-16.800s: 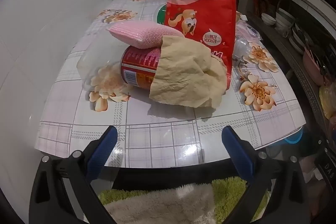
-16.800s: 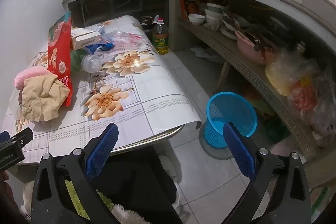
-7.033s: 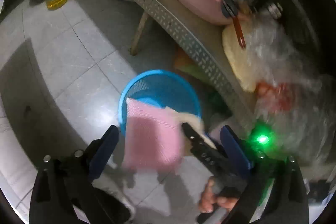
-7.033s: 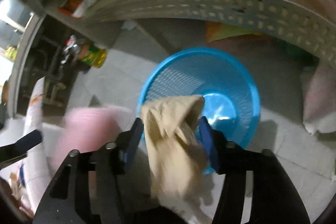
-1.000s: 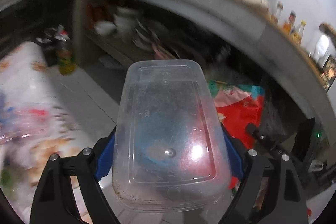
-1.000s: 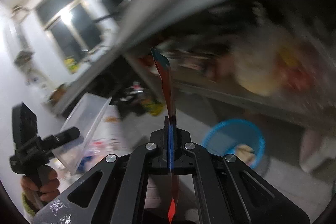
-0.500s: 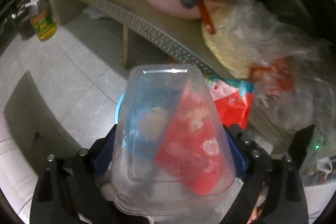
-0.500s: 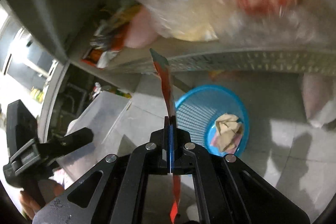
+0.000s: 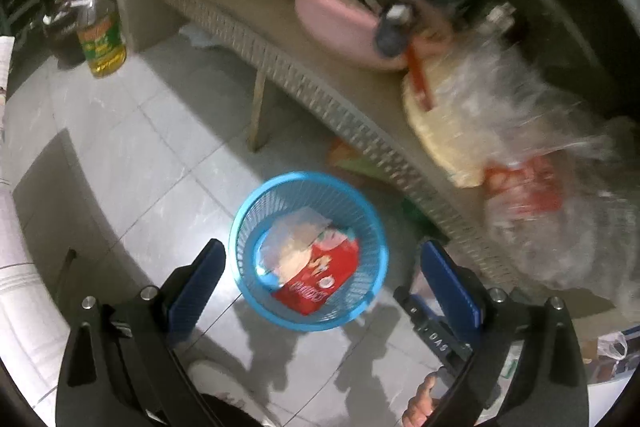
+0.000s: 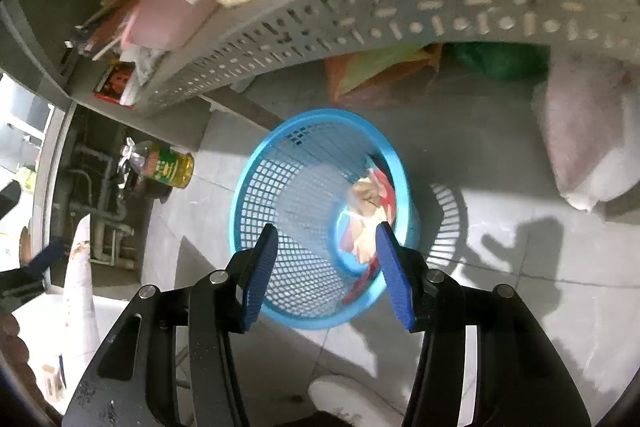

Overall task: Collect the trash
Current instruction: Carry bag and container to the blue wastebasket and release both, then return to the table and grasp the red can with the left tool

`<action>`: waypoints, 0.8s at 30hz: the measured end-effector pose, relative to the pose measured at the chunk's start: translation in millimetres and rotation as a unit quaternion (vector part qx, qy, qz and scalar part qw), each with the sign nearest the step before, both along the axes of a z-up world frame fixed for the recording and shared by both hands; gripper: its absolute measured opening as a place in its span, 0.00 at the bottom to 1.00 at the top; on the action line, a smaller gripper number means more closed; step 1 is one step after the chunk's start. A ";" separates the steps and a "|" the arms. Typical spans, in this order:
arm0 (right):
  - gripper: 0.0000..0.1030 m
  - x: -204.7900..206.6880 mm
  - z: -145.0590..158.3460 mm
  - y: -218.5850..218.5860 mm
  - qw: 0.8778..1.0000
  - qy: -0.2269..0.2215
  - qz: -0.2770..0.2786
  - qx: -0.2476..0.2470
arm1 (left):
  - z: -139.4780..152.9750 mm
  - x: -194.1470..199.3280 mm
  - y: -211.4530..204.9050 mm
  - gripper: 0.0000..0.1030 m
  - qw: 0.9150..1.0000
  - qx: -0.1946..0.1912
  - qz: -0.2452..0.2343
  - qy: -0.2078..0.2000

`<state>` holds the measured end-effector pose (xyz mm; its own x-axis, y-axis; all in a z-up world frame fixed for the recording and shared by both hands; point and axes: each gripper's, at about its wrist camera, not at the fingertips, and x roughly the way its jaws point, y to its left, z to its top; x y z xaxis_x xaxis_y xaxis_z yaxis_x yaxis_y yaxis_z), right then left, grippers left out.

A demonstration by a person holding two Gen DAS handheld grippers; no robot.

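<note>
Grey floor tiles (image 9: 132,163) fill my view under both grippers. Nearest, my left gripper (image 9: 322,281) is opening, jaws wide and empty; my right gripper (image 10: 326,269) is opening too, nothing between its pads. Just beyond, the blue basket (image 9: 244,227) holds the red bag (image 9: 320,277) and clear container (image 9: 292,235). Farther back stands a cluttered shelf (image 9: 320,95).

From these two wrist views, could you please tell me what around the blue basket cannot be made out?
- Left wrist view: the clear container in the blue basket is blurred; its outline is unclear.
- Right wrist view: the red bag is mostly hidden behind the crumpled beige paper and the basket's wall.
- Left wrist view: what the plastic bags on the shelf hold is smeared by motion.
</note>
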<state>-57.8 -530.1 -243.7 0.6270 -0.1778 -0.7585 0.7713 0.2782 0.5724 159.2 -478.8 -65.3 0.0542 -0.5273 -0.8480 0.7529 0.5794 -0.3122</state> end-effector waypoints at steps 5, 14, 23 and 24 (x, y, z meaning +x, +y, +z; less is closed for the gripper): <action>0.54 -4.6 38.0 15.7 0.999 -0.010 0.023 -0.040 | 53.6 -13.6 45.5 0.93 0.998 -0.066 0.001 -0.010; 0.92 10.9 162.1 96.0 0.971 -0.003 0.125 -0.205 | 119.3 -45.5 183.2 0.93 0.991 -0.127 0.021 -0.035; 0.92 56.8 226.0 202.1 0.914 0.014 0.245 -0.322 | 129.7 -62.5 370.3 0.93 0.978 -0.130 0.134 -0.091; 0.92 60.7 229.5 213.2 0.907 -0.007 0.273 -0.320 | 130.9 -65.0 390.4 0.93 0.975 -0.135 0.149 -0.095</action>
